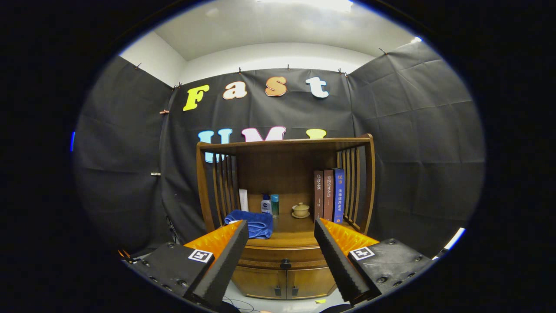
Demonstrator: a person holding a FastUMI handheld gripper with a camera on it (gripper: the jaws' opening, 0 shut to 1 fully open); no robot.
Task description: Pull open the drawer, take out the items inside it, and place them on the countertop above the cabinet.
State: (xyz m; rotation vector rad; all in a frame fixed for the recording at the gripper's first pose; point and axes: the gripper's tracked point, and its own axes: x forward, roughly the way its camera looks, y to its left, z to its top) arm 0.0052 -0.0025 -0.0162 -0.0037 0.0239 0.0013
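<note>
On the cabinet's table [282,238], going from the left under the shelf canopy: a white tube [243,200] stands at the back, a folded blue towel [254,222] lies in front of it, then a small white lotion bottle [266,204] with a teal bottle [275,204] just beside it, a little lidded ceramic cup on a saucer [300,210] near the middle, and three upright books [329,195] against the right slats.

Below the table edge sits the drawer [282,256], fully closed, with a small dark knob [285,263] at its centre; under it are two cabinet doors [284,282].

The drawer front is stiff wood and should slide straight out with moderate resistance. The knob is the only place to grip, and being small and rounded it may slip unless pinched squarely from both sides. What lies inside cannot be told.

The tongs [282,234] stand wide apart, holding and touching nothing. The knob lies ahead of the fingertips and lower, centred in the gap between them, with the cabinet well apart from the fingers.
</note>
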